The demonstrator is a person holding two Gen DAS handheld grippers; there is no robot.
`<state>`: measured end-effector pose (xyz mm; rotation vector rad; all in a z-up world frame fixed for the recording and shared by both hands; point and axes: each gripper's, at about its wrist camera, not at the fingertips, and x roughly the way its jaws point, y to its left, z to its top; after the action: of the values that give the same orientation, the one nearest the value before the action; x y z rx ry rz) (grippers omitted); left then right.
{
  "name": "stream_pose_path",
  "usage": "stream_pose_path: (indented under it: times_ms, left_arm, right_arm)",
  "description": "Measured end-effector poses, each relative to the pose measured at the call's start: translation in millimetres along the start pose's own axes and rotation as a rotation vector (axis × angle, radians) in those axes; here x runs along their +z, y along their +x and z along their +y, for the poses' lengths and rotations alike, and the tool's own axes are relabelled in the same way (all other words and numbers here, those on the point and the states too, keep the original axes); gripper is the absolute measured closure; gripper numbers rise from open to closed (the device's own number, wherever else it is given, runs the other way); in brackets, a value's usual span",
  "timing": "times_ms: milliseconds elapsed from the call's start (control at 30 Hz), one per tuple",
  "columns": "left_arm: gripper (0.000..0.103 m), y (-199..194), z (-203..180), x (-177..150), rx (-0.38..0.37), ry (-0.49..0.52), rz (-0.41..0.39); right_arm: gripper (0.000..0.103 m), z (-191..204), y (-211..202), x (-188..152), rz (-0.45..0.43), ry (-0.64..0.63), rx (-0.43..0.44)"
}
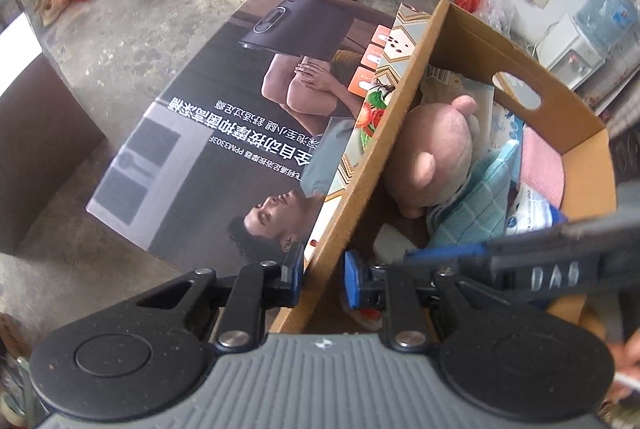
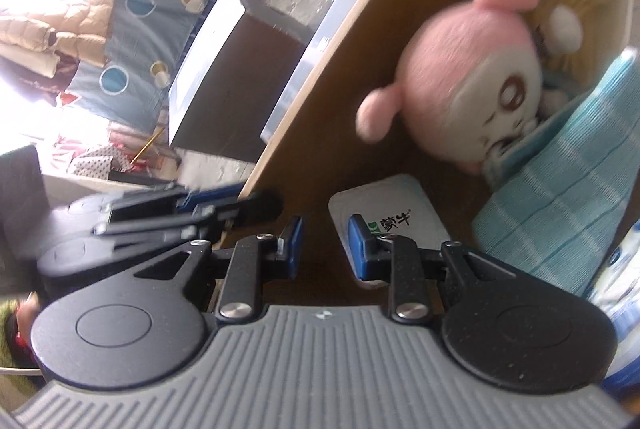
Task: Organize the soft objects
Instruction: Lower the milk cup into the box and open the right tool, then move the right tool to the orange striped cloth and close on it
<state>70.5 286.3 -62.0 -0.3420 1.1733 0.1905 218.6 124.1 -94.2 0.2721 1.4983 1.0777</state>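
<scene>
- Our left gripper [image 1: 322,269] is pointing steeply down and straddling the near side wall of the open brown cardboard box [image 1: 460,33]. One blue pad sits on the printed outside, the other on the plain inside, and the jaws look clamped on that wall.
- Our right gripper [image 2: 324,241] is down inside the same box. Its jaws are only a little apart and there's nothing between the pads, just bare box floor showing through the gap.
- The round pink-and-white plush toy [image 2: 468,85] lies on its side in the box, ahead of the right gripper and a bit to its right, not touching it. From the left gripper it's ahead and to the right, tucked close to the inside of the pinched wall.
- The teal checked towel [image 2: 560,197] is bunched up to the right of the right gripper, pressed against the plush's face.
- A folded pink cloth [image 1: 542,165] sits further right, towards the far corner of the box, just beyond the towel.
- A small white pouch with a green logo [image 2: 384,213] lies flat on the box floor just ahead of the right gripper's right finger. We can't tell if the finger touches it.
- Left of the left gripper, outside the box and right up against it, is a big dark printed carton with a photo and white lettering [image 1: 224,133].
</scene>
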Motion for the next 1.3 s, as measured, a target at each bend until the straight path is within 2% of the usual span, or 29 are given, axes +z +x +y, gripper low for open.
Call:
stream_pose_path:
  times_ms: [233,433,533,567,600,767,933,1133,1300]
  left_arm:
    - [0.081,0,6,0,-0.032,-0.041,0.007]
    - [0.079,-4,7,0,-0.038,-0.056,0.0]
    - [0.065,-13,3,2,-0.044,-0.058,-0.032]
    - [0.057,-16,-1,3,-0.034,-0.044,-0.042]
    - [0.055,-19,-5,4,-0.021,-0.029,-0.048]
    - [0.054,-32,-36,6,-0.055,0.025,-0.064]
    - [0.052,-40,-87,1,-0.118,0.1,-0.07]
    - [0.051,-47,-166,-17,-0.225,0.201,-0.066]
    - [0.05,-48,-237,-46,-0.3,0.318,-0.023]
  right_arm:
    - [0.078,10,12,-25,0.076,0.001,0.022]
    - [0.077,8,-2,-40,0.044,0.046,0.035]
    - [0.077,1,-23,-49,-0.012,0.086,0.028]
    - [0.076,-3,-32,-53,-0.034,0.104,0.023]
    - [0.075,-6,-42,-56,-0.055,0.124,0.015]
    - [0.072,-23,-93,-83,-0.181,0.214,-0.018]
    - [0.068,-49,-154,-126,-0.341,0.319,-0.033]
    - [0.062,-81,-225,-193,-0.514,0.476,-0.018]
    - [0.056,-98,-269,-275,-0.616,0.602,-0.028]
